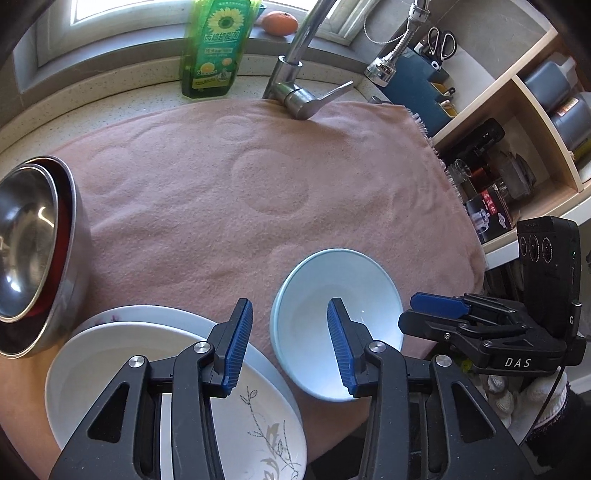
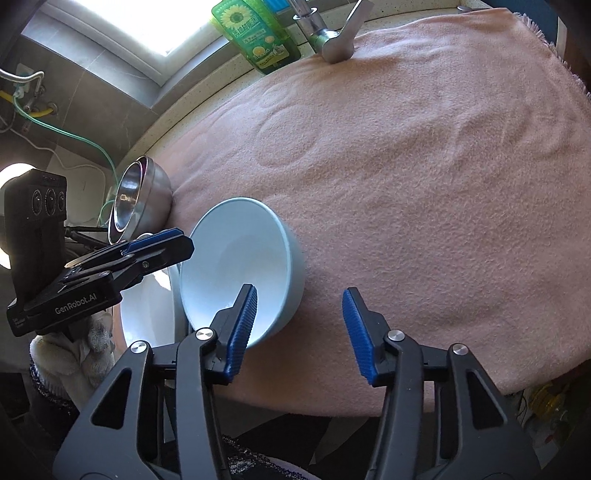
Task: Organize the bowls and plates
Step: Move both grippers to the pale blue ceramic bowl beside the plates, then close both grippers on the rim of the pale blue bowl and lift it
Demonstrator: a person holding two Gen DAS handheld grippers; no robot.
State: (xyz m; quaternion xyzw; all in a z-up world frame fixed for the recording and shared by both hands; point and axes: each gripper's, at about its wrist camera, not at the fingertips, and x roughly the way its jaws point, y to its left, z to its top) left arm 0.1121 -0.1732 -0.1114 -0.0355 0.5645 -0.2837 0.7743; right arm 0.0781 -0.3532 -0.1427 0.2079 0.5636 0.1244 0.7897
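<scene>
The light blue bowl sits upright on the pink towel that covers the table, near its front edge. The left gripper hangs above the gap between this bowl and the white plates, its jaws spread wide and gripping nothing; its right finger lies over the bowl's hollow, its left finger over the plate rim. In the right wrist view, the right gripper also stands spread and empty, with its left finger over the blue bowl near its front rim and its right finger over bare towel.

The blue bowl holds nothing visible. Left of it, two white plates are stacked, the upper one bearing a grey leaf pattern. Further left, two steel bowls are nested, the smaller inside the larger, the pair tipped on its side at the towel's edge with the openings facing the plates.

Behind the towel stand a green detergent bottle and a faucet. An orange rests on the sill, and a shelf on the right holds jars and containers.
</scene>
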